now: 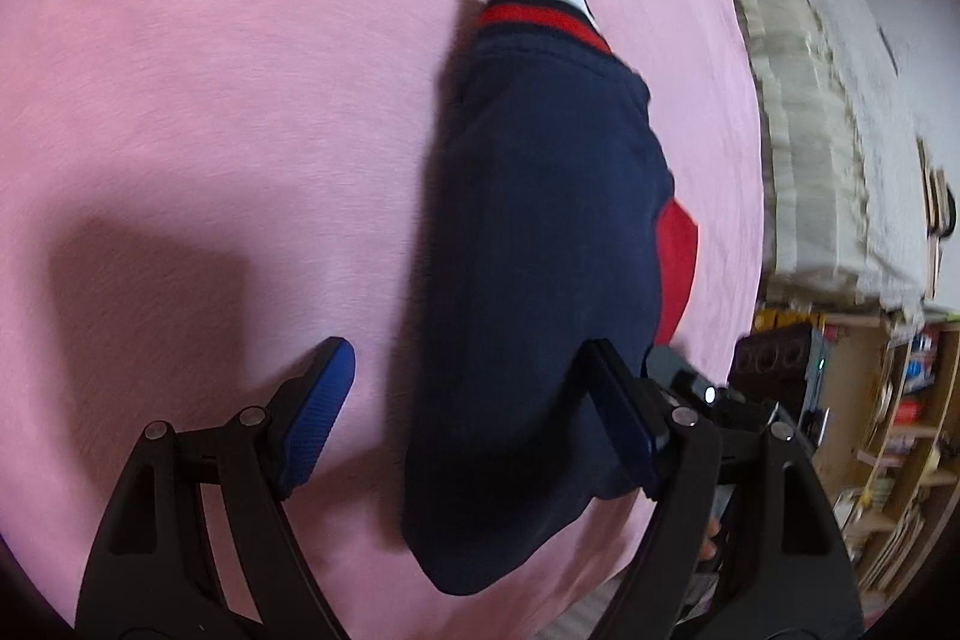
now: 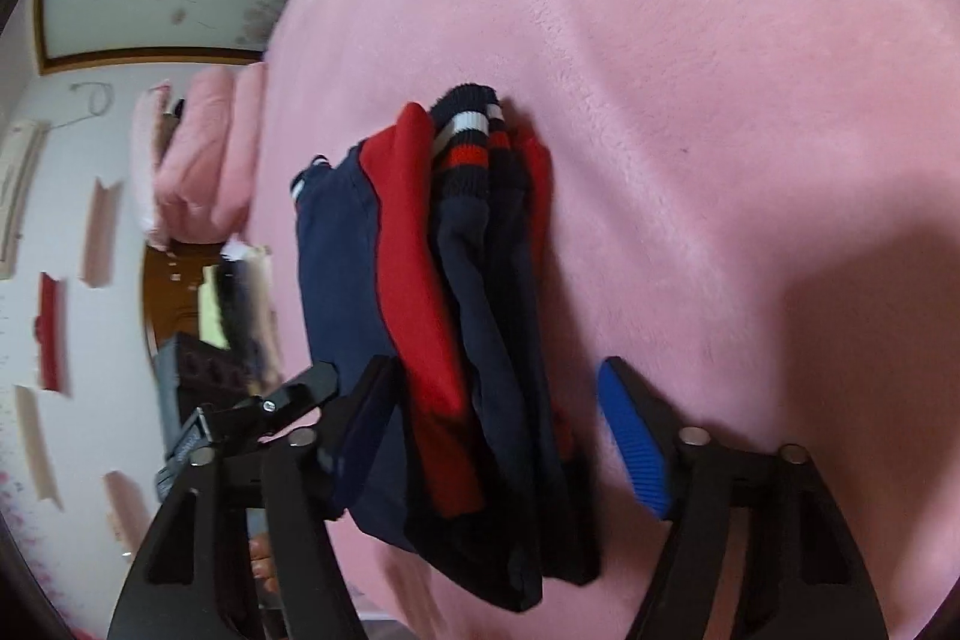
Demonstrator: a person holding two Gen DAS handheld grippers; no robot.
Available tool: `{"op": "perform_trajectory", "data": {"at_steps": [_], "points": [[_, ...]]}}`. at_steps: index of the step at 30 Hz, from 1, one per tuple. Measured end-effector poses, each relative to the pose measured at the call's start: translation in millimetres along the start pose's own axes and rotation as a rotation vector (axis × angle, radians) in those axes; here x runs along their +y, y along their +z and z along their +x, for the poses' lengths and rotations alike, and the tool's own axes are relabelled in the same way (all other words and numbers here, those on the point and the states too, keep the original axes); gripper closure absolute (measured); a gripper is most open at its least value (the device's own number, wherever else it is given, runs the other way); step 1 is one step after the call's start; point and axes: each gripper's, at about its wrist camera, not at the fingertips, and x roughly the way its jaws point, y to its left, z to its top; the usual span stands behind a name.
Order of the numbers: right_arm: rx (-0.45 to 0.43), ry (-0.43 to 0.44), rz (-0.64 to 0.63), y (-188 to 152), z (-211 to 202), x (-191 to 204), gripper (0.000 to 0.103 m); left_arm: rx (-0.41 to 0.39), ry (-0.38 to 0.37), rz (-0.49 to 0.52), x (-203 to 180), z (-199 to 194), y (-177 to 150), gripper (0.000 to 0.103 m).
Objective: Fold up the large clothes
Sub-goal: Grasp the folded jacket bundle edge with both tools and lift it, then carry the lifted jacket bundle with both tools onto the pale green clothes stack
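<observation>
The folded garment (image 1: 540, 244) lies on the blanket (image 1: 210, 100), which covers the bed. In the left wrist view the left gripper (image 1: 474, 400) straddles the garment's near end, with the shelf (image 1: 888, 430) to the right beyond the bed edge. In the right wrist view the right gripper (image 2: 498, 400) straddles the same end

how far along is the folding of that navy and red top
Mostly done: the navy and red knit garment lies in a narrow layered bundle on the pink fleece blanket. In hand: the left gripper and right gripper straddle it, not clamped. Left: perhaps one last fold.
</observation>
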Motion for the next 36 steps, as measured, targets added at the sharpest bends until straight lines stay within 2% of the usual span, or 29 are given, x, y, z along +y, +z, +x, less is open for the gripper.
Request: {"op": "perform_trajectory", "data": {"at_steps": [1, 4, 6, 13, 18, 21, 25, 31, 36], "points": [[0.005, 0.017, -0.003, 0.7, 0.8, -1.1, 0.049, 0.005, 0.01, 0.022, -4.5, 2.1, 1.7, 0.027], [0.011, 0.031, -0.008, -0.1, 2.7, -1.2, 0.056, 0.003, 0.038, 0.071, -17.3, 7.3, 5.3, 0.031], [0.001, 0.044, 0.001, -3.3, 1.8, -2.2, 0.058, 0.001, 0.059, 0.104, -27.5, 9.5, 6.5, 0.042], [-0.048, 0.089, 0.039, -12.8, 0.7, -11.4, 0.072, -0.023, 0.141, 0.135, -54.1, 7.8, 3.0, 0.061], [-0.068, 0.083, 0.035, -14.0, -5.2, -7.0, 0.075, -0.057, 0.192, 0.164, -79.7, 5.4, -2.5, 0.07], [-0.081, 0.08, 0.025, -18.8, -10.3, -2.1, 0.077, -0.059, 0.189, 0.164, -86.0, -2.5, -7.7, 0.073], [-0.076, 0.085, 0.005, -30.6, -16.6, 10.4, 0.078, -0.058, 0.184, 0.157, -63.8, -28.4, -16.5, 0.073], [-0.018, 0.063, -0.059, -68.9, 9.7, 52.9, 0.078, -0.049, 0.186, 0.093, -11.7, -77.9, -43.5, 0.074], [0.024, 0.082, -0.065, -114.3, 51.5, 92.5, 0.079, -0.06, 0.265, 0.057, 41.3, -138.2, -57.1, 0.074]]}}
